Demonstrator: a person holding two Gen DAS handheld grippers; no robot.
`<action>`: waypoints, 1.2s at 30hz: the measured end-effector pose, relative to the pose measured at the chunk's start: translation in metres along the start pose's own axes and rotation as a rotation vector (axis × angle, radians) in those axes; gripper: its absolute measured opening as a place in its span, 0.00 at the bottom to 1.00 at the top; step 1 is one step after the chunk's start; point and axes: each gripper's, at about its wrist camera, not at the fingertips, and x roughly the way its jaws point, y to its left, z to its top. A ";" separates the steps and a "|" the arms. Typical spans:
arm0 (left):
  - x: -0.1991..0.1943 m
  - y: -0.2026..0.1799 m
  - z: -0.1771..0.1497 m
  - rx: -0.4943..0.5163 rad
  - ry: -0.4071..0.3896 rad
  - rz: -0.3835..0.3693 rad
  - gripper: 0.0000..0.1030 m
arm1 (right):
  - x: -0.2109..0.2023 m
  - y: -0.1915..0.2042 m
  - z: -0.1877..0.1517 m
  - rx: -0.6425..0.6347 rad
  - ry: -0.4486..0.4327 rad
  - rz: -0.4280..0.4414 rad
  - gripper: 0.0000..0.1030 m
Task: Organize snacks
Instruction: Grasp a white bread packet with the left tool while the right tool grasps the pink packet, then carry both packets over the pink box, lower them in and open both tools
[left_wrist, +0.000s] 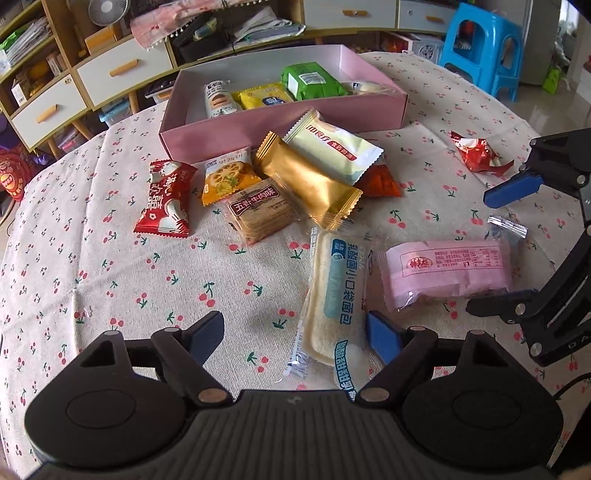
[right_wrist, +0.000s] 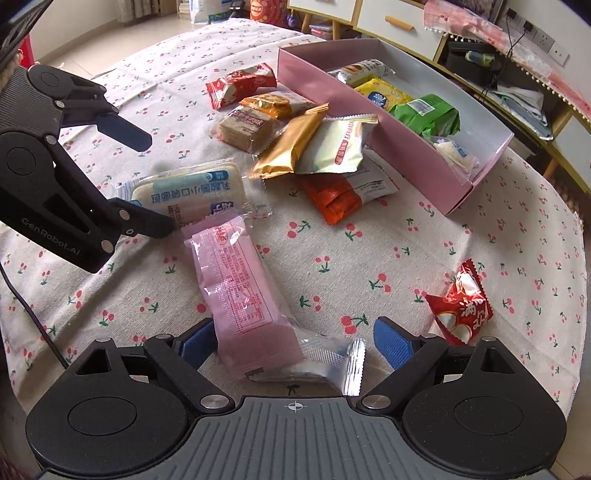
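Observation:
A pink box (left_wrist: 280, 125) (right_wrist: 332, 92) stands at the far side of the cherry-print tablecloth with several snack packets inside. More packets lie loose in front of it. My left gripper (left_wrist: 295, 336) (right_wrist: 159, 184) is open over a white bread packet (left_wrist: 336, 295) (right_wrist: 188, 192). That packet lies between the jaws, close to the right finger and well away from the left one. My right gripper (right_wrist: 295, 343) (left_wrist: 478, 253) is open astride a pink packet (right_wrist: 240, 288) (left_wrist: 443, 273). Its left finger is near the packet's side.
In front of the box lie a gold packet (left_wrist: 310, 181), a cracker packet (left_wrist: 258, 210) and a red packet (left_wrist: 166, 199). A red candy packet (right_wrist: 461, 306) lies apart beside my right gripper. Drawers and a blue stool (left_wrist: 484, 48) stand beyond the round table.

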 end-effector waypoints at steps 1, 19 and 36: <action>0.001 0.001 0.001 -0.001 -0.002 0.002 0.79 | 0.000 0.001 0.001 -0.001 -0.010 -0.002 0.90; 0.008 0.003 0.004 0.019 -0.084 -0.057 0.51 | 0.006 0.004 0.004 0.093 -0.110 -0.040 0.85; -0.003 0.010 0.010 -0.027 -0.074 -0.121 0.23 | 0.000 0.009 0.010 0.125 -0.118 0.048 0.33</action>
